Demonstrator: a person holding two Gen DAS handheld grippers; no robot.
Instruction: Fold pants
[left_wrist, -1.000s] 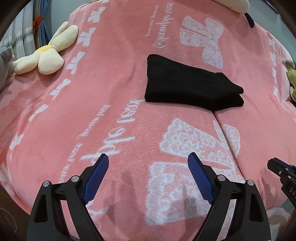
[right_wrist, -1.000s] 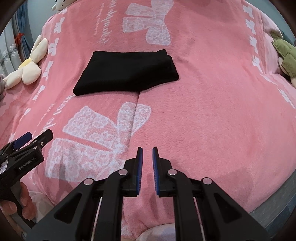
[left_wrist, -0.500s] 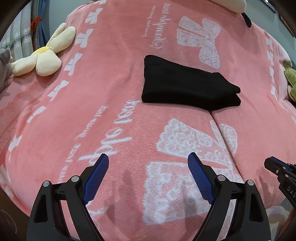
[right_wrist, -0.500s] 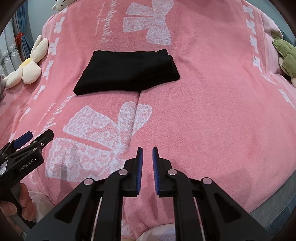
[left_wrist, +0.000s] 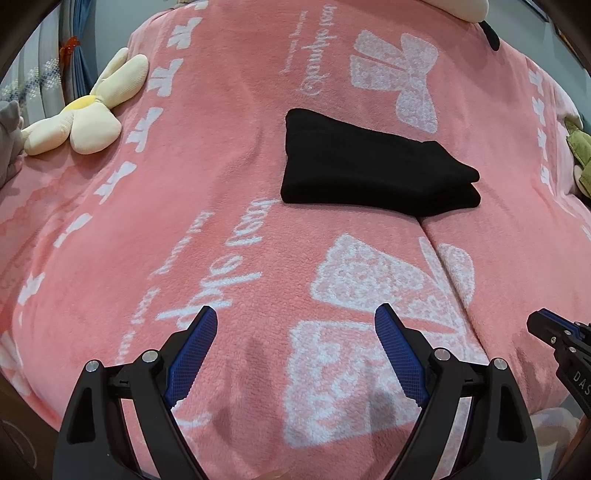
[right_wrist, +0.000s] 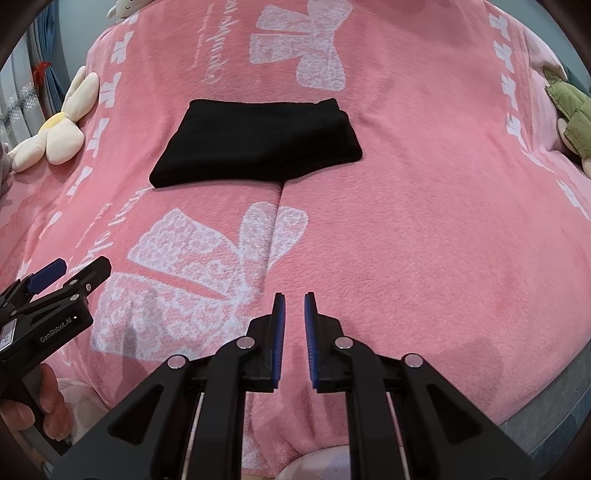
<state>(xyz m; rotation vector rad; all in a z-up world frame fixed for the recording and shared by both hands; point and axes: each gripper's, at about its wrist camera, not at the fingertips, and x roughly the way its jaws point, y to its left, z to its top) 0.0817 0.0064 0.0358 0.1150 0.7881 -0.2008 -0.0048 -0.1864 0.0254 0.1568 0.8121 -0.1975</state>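
Note:
The black pants lie folded into a compact rectangle on the pink blanket, in the middle of the bed; they also show in the right wrist view. My left gripper is open and empty, held over the near part of the blanket, well short of the pants. My right gripper has its jaws nearly together with a narrow gap and nothing between them, also near the bed's front edge. The left gripper shows at the left of the right wrist view.
A cream flower plush lies at the left edge of the bed. A green plush lies at the right edge. A crease in the blanket runs from the pants toward me. Curtains hang at far left.
Both grippers have drawn back slightly from the pants. Jaw openings are unchanged and the pants have not moved.

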